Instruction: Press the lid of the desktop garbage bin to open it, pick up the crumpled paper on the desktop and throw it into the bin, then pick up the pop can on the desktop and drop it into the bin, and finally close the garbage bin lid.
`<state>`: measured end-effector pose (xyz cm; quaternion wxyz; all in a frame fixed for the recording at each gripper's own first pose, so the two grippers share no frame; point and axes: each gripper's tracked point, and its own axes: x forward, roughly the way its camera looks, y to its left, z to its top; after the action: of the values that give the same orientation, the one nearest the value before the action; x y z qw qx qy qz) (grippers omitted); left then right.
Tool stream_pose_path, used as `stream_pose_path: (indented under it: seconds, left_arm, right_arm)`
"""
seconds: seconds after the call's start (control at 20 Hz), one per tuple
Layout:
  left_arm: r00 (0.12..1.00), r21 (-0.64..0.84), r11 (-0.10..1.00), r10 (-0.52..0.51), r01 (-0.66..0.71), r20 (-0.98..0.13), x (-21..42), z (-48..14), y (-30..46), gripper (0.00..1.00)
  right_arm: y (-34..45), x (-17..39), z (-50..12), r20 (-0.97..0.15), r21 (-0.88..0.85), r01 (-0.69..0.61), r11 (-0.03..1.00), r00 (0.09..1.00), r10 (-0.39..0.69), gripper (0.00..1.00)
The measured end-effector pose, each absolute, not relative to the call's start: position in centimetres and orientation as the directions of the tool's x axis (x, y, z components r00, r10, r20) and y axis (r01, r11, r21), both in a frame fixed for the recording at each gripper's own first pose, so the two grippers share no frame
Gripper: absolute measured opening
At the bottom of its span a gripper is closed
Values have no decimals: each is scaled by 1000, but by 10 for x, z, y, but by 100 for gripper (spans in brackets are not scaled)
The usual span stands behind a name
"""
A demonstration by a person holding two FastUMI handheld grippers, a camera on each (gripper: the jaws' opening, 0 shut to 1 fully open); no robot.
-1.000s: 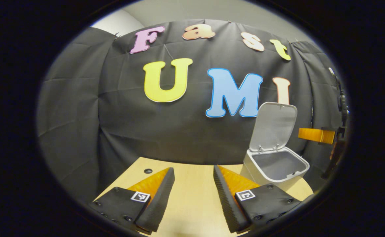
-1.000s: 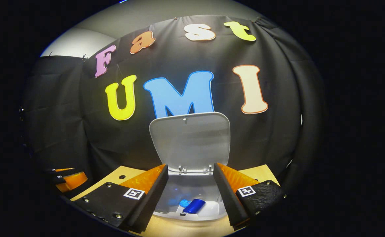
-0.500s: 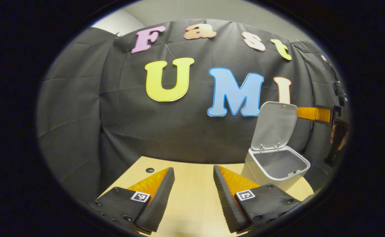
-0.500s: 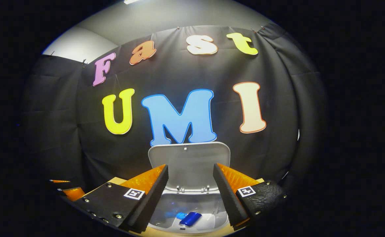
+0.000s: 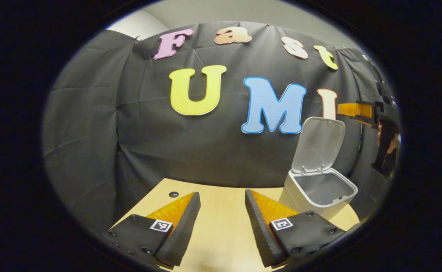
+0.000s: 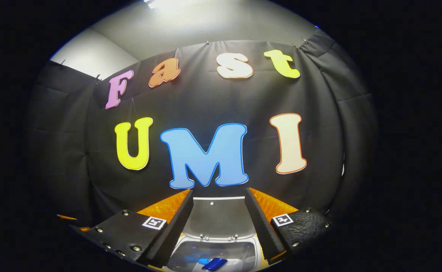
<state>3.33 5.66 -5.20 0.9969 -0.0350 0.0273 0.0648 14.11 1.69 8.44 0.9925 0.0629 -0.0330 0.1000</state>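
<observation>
Right claw (image 6: 218,223) spread above the lid (image 6: 221,217); can (image 6: 214,264) in the bin (image 6: 213,253).

Right tool (image 6: 218,223) (fingers apart) above open bin (image 6: 213,254), can (image 6: 214,264) inside.

**Black-draped booth, pale wooden desk**

Creased black cloth (image 5: 92,124) hangs as the booth's wall behind a light wooden desk (image 5: 221,230) with a small round hole (image 5: 173,194). Above the cloth, a plain pale wall (image 6: 206,26) catches ceiling light (image 6: 151,3).

Bin (image 5: 321,194) on table (image 5: 221,226), right side — can (image 6: 214,263) in it, lid (image 5: 318,144) upright behind.
</observation>
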Motion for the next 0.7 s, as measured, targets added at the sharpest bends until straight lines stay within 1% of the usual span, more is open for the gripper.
stream_pose_path:
  seconds: [0.2,0.35,0.5,0.7]
  left_arm:
    - [990,-66,989,131,-135,-61,34,-51,60,80]
    - [990,-68,989,130,-133,-54,38,-51,60,80]
    - [991,-59,990,127,-130,-49,41,-50,60,81]
    - [991,-52,991,124,-127,-55,48,-52,60,80]
  right_arm:
    - [11,157,99,113,89,-180,980,979,169,87]
    - [3,169,106,147,99,-143,985,981,127,87]
    - [-5,183,100,144,97,-103,990,986,88,87]
    - [-11,197,88,124,88,-81,993,990,70,87]
